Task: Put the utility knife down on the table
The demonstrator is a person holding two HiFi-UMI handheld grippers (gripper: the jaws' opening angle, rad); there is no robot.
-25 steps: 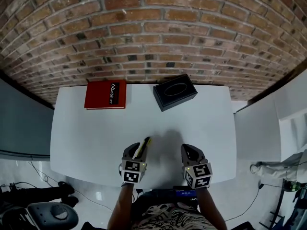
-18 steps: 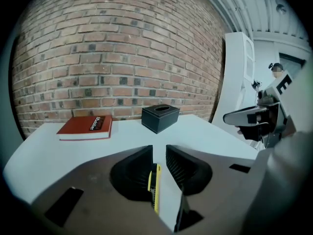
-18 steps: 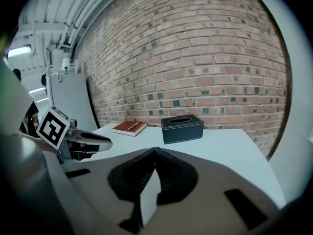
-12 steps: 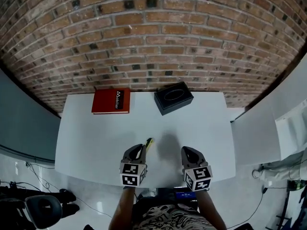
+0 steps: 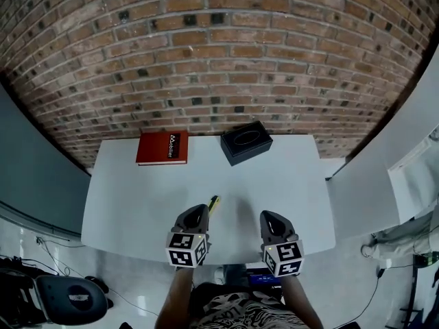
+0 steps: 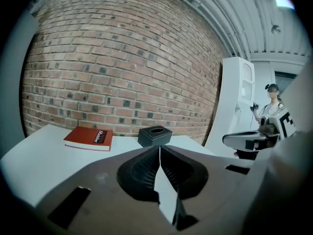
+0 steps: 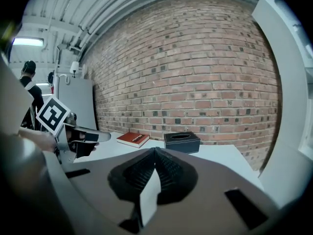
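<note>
Knife (image 5: 213, 203): yellow-black end shows just past left gripper (image 5: 197, 212) tip, seemingly lying on table (image 5: 130, 197); rest hidden beneath gripper. Left jaws pressed together, nothing between. Right gripper (image 5: 267, 216) same, empty. Risk: low withdrawal clips knife, skids it toward near edge.

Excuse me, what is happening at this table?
A person holds a left gripper and a right gripper over the near edge of a white table. Both are shut and empty. The utility knife shows just beyond the left gripper, seemingly lying on the table. A red book and a black box sit at the back.
</note>
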